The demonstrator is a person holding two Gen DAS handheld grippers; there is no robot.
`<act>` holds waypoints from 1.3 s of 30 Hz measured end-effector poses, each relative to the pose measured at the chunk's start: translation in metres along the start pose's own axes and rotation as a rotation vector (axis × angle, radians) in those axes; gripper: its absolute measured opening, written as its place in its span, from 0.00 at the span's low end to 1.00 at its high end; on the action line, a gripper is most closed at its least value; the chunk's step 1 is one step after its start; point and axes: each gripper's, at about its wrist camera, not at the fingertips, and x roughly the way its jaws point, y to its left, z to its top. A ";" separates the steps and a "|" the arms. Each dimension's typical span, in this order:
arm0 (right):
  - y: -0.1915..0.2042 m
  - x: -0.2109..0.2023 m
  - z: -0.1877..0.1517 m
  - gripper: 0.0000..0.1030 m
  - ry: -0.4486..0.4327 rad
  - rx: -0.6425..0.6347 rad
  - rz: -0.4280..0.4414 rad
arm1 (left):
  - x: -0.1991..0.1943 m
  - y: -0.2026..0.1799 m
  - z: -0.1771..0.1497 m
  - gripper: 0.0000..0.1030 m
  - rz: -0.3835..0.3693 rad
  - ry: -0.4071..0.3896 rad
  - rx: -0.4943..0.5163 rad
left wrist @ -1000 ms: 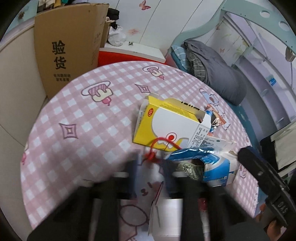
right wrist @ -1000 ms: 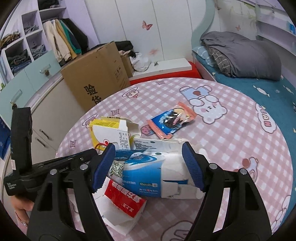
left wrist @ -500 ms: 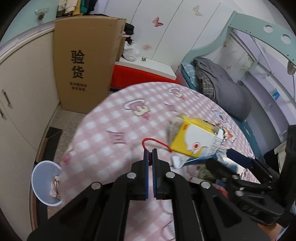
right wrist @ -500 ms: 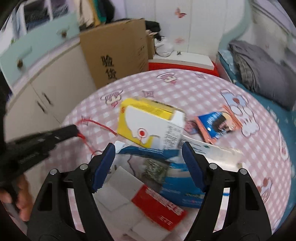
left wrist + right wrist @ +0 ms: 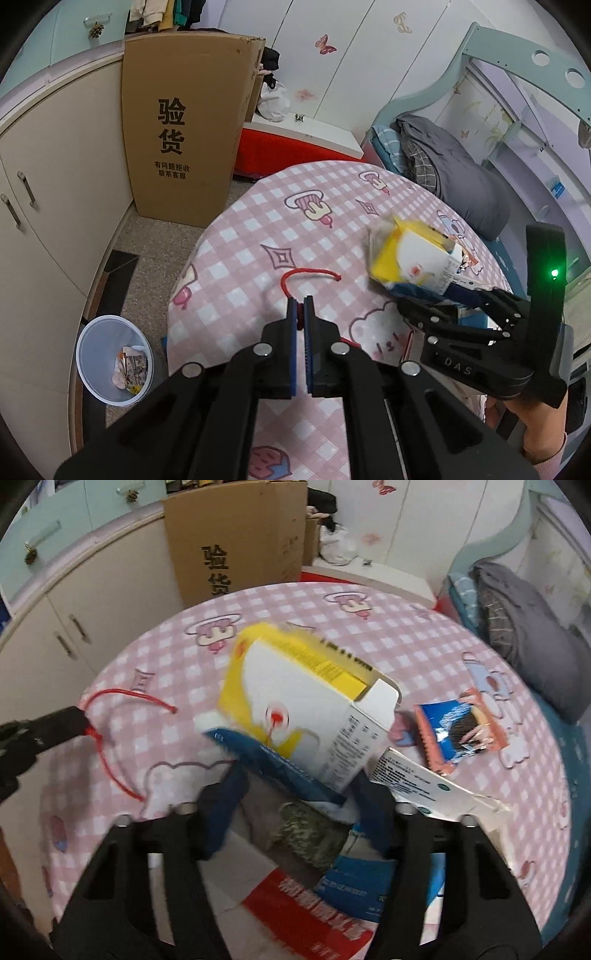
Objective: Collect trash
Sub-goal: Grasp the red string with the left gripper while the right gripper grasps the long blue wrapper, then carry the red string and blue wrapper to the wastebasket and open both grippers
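Table (image 5: pixel 258 236): round, under a pink-and-white checked cloth with cartoon prints; it lies beneath both tools and carries the litter.
Cardboard box (image 5: pixel 184 122): tall, brown, printed with black Chinese characters, standing on the floor beyond the table's far edge, well ahead of the left gripper.
Bin (image 5: pixel 110 360): pale, round, on the floor to the left of and below the left gripper, off the table's edge, with crumpled scraps at its bottom.
Yellow carton (image 5: pixel 306 701): yellow and white, one end flap open, tilted and blurred just ahead of the right gripper's blue pads, its lower corner resting on the blue packaging.
Blue packaging (image 5: pixel 280 764): torn blue-and-white wrapper between the right gripper's pads, spreading toward the camera over a red-and-white box (image 5: pixel 306 912).
Snack packet (image 5: pixel 458 731): blue with orange crimped edges, flat on the cloth ahead of and to the right of the right gripper.
Red string (image 5: pixel 306 277): thin cord, one end looping over the cloth just ahead of the left gripper, the other trailing back beneath it.
Left gripper (image 5: pixel 300 306): pads clenched on the red string, pinching it at the tips.
Right gripper (image 5: pixel 295 786): jaws closing around the blue packaging; motion blur hides whether the pads press it yet. A person's hand (image 5: pixel 535 439) holds its handle.
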 end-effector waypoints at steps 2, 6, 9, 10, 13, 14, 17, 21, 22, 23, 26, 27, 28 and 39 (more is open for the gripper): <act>0.006 -0.002 -0.001 0.30 0.009 -0.011 0.013 | -0.001 -0.001 -0.001 0.03 0.000 -0.001 0.000; 0.018 -0.007 -0.003 0.14 0.013 -0.042 0.013 | -0.003 -0.003 -0.001 0.03 -0.004 -0.001 0.000; 0.025 -0.013 -0.007 0.10 -0.014 -0.046 0.026 | -0.006 -0.005 -0.002 0.03 -0.010 -0.006 -0.002; 0.025 -0.015 -0.008 0.09 -0.023 -0.045 0.025 | -0.008 -0.005 -0.001 0.03 -0.010 -0.009 -0.004; 0.026 -0.023 -0.008 0.09 -0.055 -0.034 0.037 | -0.014 -0.005 -0.001 0.03 -0.008 -0.024 -0.004; 0.026 -0.027 -0.007 0.09 -0.066 -0.032 0.040 | -0.016 -0.004 -0.001 0.03 -0.009 -0.028 -0.004; 0.026 -0.039 -0.005 0.09 -0.092 -0.020 0.065 | -0.024 -0.005 -0.001 0.03 -0.012 -0.042 -0.004; 0.030 -0.059 -0.004 0.09 -0.125 -0.009 0.090 | -0.036 -0.007 -0.001 0.03 -0.024 -0.064 -0.001; 0.031 -0.062 -0.004 0.09 -0.131 -0.003 0.098 | -0.039 -0.008 -0.001 0.03 -0.026 -0.068 0.002; 0.031 -0.066 -0.005 0.09 -0.137 0.002 0.105 | -0.043 -0.010 -0.002 0.03 -0.028 -0.074 0.005; 0.032 -0.075 -0.006 0.09 -0.154 0.020 0.116 | -0.052 -0.013 -0.005 0.03 -0.035 -0.087 0.016; 0.032 -0.078 -0.006 0.09 -0.158 0.026 0.122 | -0.055 -0.015 -0.006 0.03 -0.035 -0.092 0.019; 0.032 -0.080 -0.007 0.09 -0.162 0.030 0.129 | -0.059 -0.017 -0.007 0.03 -0.035 -0.097 0.024; 0.031 -0.110 -0.015 0.09 -0.208 0.093 0.186 | -0.090 -0.031 -0.013 0.03 -0.022 -0.148 0.045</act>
